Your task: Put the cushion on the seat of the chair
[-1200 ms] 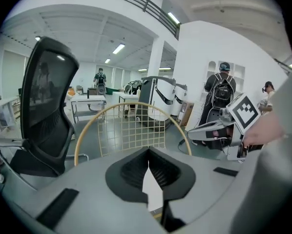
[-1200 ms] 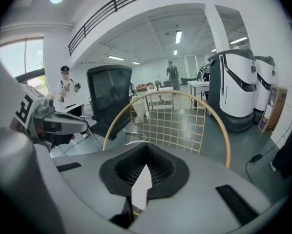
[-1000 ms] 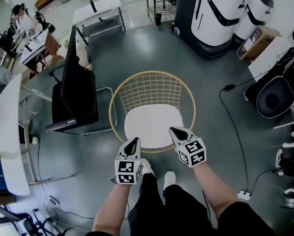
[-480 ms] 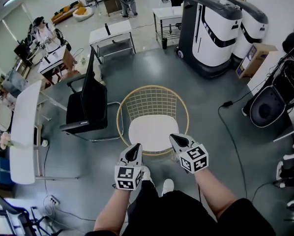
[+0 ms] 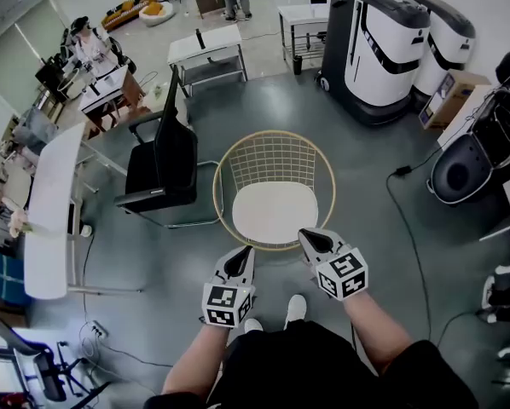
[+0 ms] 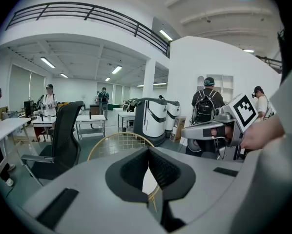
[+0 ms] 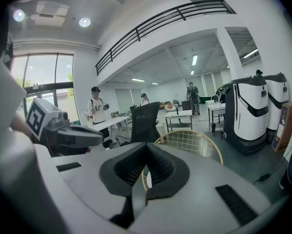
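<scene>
Apparently white flat cushion (image 5: 275, 213) is lying loose on gold wire chair (image 5: 276, 156), risking sliding off; left hand-held gripper (image 5: 241, 256), right hand-held gripper (image 5: 310, 238) are hanging closed, empty.

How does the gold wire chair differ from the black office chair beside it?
The wire chair is a round open gold grid; the black office chair is solid and dark. The wire chair carries a white cushion on its seat; the black office chair's seat is bare. The wire chair faces the person; the black office chair faces left in the head view. Both stand unoccupied on the grey floor.
</scene>
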Demonstrator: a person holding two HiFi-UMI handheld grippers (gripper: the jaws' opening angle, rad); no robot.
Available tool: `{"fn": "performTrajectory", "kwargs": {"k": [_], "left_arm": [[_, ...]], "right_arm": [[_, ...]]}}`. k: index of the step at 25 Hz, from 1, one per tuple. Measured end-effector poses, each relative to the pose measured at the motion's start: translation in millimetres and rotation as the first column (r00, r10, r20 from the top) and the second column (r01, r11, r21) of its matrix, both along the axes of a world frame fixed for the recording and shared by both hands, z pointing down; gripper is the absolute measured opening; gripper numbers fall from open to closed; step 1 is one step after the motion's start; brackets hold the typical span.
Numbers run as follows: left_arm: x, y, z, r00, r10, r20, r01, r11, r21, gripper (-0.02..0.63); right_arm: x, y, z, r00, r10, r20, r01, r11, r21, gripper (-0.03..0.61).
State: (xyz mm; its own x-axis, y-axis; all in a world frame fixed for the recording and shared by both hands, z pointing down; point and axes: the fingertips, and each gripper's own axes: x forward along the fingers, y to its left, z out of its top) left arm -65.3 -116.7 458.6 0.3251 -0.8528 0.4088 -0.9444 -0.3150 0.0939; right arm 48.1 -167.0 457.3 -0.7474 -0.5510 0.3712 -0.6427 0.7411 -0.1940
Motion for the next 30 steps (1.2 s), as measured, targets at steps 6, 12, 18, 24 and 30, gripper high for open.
{"fn": "performTrajectory", "kwargs": {"k": [6,12,18,24,30], "left_arm": [[-13.7,20.6,13.4,0.999,0.037,-0.012,-0.038,0.999,-0.021,0.017],[-32.6,45.6,13.1,0.997,0.076,-0.027,-0.077,0.997,-0.021,0.017],[-43.9,68.8,9.4,0.993,0.107,-0.053,-0.107,0.994,-0.003,0.017],[-54.4,90.7,7.5,0.990,0.121,-0.072,-0.121,0.993,0.004,0.017],[-59.6,104.5,5.4,0.988,0.133,-0.072,-0.133,0.991,0.014,0.017]], "right_arm": [[-21.2,25.4,17.0,1.000,0.019,-0.009,-0.020,0.999,-0.028,0.012],[-36.5,55.6,14.9,0.997,0.081,-0.016,-0.081,0.996,-0.034,0.012],[-45.9,85.0,7.3,0.993,0.114,-0.039,-0.114,0.993,-0.014,0.011],[-55.7,112.4,3.4,0.990,0.131,-0.056,-0.132,0.991,-0.008,0.011],[-61.1,129.7,0.3,0.988,0.142,-0.059,-0.143,0.990,0.002,0.011]]}}
